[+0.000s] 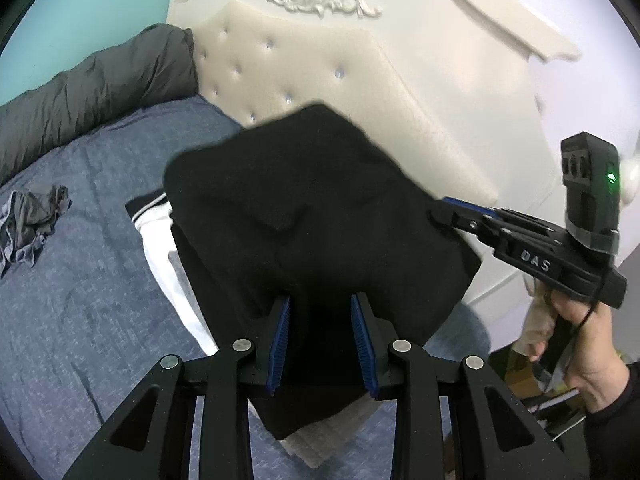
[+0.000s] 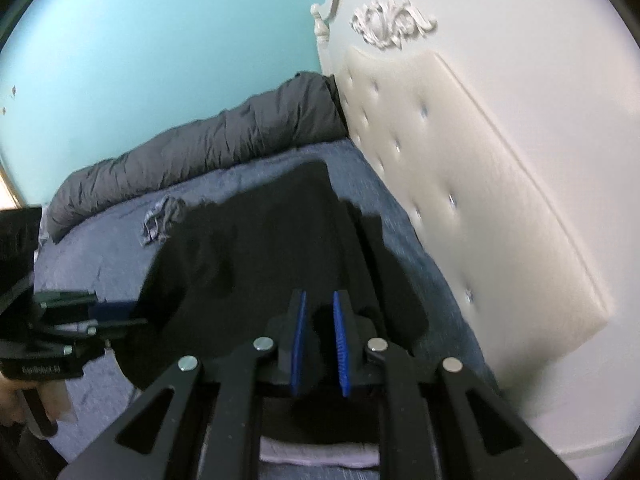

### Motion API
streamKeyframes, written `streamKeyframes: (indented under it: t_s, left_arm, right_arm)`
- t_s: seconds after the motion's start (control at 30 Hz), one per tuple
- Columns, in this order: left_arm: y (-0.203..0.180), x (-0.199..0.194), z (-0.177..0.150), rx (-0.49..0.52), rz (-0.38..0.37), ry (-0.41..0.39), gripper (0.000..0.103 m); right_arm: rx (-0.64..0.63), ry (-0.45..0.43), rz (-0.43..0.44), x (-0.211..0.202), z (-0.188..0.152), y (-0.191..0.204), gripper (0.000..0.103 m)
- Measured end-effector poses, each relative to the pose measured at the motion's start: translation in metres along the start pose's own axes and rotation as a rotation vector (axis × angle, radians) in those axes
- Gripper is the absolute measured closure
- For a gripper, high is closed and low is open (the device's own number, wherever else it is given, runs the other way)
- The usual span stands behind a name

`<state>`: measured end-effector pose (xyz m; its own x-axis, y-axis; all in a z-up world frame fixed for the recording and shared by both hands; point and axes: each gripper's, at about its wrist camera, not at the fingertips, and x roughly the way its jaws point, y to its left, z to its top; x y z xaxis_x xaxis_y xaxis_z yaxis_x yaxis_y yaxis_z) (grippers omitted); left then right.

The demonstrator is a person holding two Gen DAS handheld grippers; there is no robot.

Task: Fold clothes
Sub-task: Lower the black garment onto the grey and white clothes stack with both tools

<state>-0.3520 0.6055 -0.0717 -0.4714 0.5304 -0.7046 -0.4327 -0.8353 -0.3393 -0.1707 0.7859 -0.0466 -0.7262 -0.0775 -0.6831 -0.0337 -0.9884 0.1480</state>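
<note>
Open blue bedspread (image 1: 80,280) leftward; tufted headboard (image 1: 320,80) blocks just beyond the black garment (image 1: 312,208).

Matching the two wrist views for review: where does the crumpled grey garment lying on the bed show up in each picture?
Left wrist view: the crumpled grey garment lies at the far left edge on the blue bedspread, left of the black garment.
Right wrist view: it sits left of centre, just beyond the black garment's far edge.
Shared landmark: the tufted cream headboard.
</note>
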Motion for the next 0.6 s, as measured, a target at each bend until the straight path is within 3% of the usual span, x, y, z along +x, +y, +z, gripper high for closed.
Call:
streamKeyframes:
  t_s: [0.13, 0.3, 0.43, 0.6]
  left_arm:
    - [0.017, -0.005, 0.023, -0.054, -0.007, -0.023, 0.07]
    - [0.034, 0.015, 0.05, -0.057, 0.057, -0.002, 0.07]
    - [0.05, 0.035, 0.063, -0.073, 0.075, 0.028, 0.07]
    - [0.061, 0.056, 0.063, -0.082, 0.071, 0.059, 0.07]
  right_arm:
    - [-0.014, 0.068, 0.016, 0.022, 0.036, 0.004, 0.09]
    - [0.005, 0.188, 0.048, 0.061, 0.062, 0.0, 0.09]
    - [-0.029, 0.26, -0.008, 0.085, 0.062, -0.001, 0.09]
    - [-0.012, 0.287, -0.041, 0.098, 0.055, -0.014, 0.093]
